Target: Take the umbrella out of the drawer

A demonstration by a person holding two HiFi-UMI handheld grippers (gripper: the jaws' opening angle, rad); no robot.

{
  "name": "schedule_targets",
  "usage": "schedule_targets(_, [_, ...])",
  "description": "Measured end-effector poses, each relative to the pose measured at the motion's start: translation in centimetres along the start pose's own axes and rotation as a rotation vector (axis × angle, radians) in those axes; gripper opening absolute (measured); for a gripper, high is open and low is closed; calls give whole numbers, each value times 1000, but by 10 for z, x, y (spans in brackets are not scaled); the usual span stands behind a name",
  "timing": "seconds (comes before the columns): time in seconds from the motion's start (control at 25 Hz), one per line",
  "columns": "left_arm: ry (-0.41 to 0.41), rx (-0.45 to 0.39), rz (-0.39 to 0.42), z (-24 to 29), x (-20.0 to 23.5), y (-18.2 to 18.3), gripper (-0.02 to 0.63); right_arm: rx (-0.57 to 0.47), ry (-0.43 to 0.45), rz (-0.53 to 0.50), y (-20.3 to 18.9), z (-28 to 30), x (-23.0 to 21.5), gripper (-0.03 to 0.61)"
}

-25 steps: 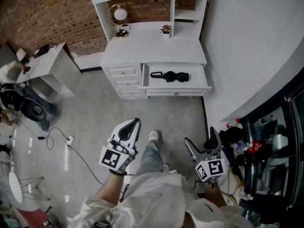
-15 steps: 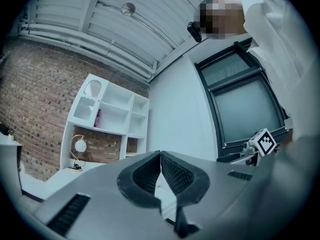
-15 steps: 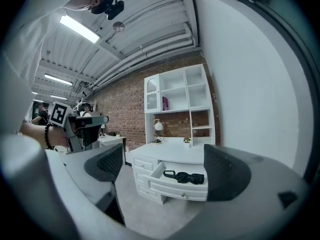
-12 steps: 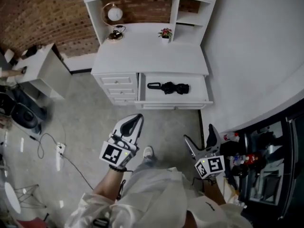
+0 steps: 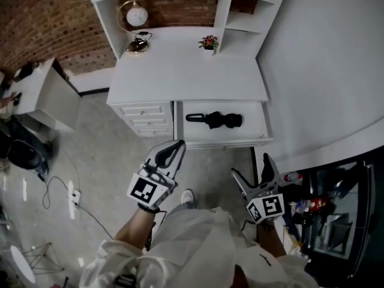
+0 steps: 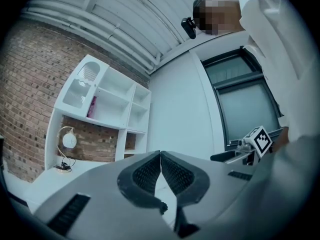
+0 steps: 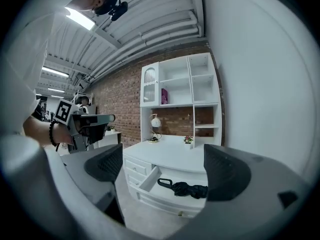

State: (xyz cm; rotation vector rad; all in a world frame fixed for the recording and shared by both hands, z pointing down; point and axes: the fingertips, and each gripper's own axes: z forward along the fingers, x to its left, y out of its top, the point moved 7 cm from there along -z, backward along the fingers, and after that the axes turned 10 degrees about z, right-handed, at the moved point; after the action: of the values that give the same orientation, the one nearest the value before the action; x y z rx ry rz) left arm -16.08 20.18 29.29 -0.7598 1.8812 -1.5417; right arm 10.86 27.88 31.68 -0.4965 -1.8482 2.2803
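A folded black umbrella (image 5: 216, 120) with a curved handle lies inside the pulled-out drawer (image 5: 257, 132) of a white desk (image 5: 186, 74). It also shows in the right gripper view as the umbrella (image 7: 184, 188) in the open drawer (image 7: 150, 180). My left gripper (image 5: 178, 146) hovers over the floor just in front of the drawer's left corner, jaws shut with nothing between them. My right gripper (image 5: 252, 170) hangs below the drawer's right end, jaws wide apart and empty. Both are well short of the umbrella.
The desk carries a hutch with shelves, a round clock (image 5: 136, 17), a small potted plant (image 5: 209, 42) and three closed small drawers (image 5: 144, 117) at left. A white wall (image 5: 324, 71) stands right. A cable and power strip (image 5: 73, 195) lie on the floor left.
The desk and drawer have slid lower and larger in the head view as I step closer. Both grippers have come nearer the drawer front; their jaws have not changed.
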Motion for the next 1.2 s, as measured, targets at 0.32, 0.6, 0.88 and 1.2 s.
schedule_targets(0.32, [-16,36,-42,38,35,-29,26,49,-4,-13,3,49,-26,495])
schedule_targets(0.6, [-17,35,-6,89,57,-36,26,59,13,-3,6,95,-69,495])
schedule_targets(0.88, [10,78,-6,170,83,-52,26,88,63,-12,10,160,-138,495])
schedule_targets(1.2, [57,90,7,264,105,-72,26,204,152,-28,11,232,-218,495])
